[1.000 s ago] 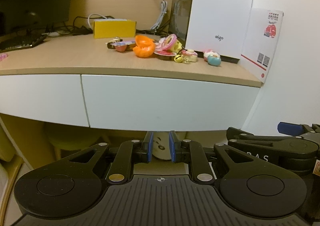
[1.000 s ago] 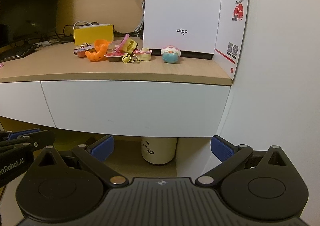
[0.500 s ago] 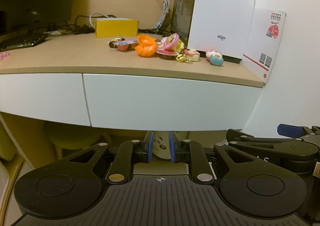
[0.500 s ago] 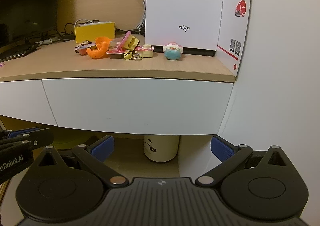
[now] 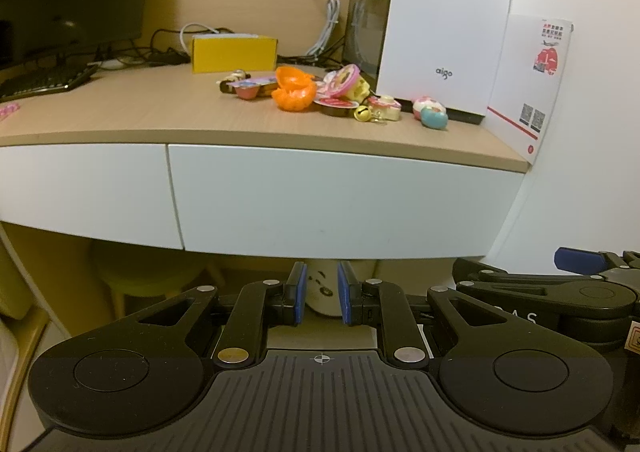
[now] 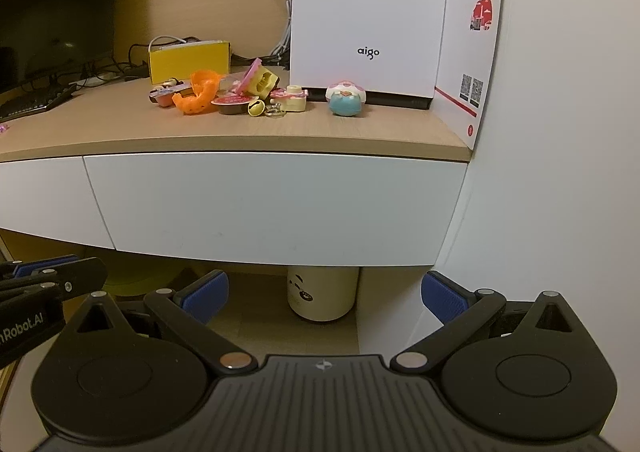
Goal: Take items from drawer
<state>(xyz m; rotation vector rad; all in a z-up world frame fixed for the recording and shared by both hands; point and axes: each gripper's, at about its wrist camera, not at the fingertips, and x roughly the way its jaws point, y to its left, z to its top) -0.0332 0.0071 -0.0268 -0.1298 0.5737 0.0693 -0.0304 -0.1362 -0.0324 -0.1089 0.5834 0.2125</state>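
With the left gripper point(image 5: 321, 299) narrowly parted and empty and the right gripper point(image 6: 324, 298) spread wide, the closed, handleless drawer point(image 6: 276, 207) ahead may be slipped off.

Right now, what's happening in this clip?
Both handheld grippers hang in front of the closed white drawer, holding nothing. The left gripper has a narrow gap between its jaws; the right gripper stands wide open. Small toys, among them an orange shell, lie on the desktop above the drawer.
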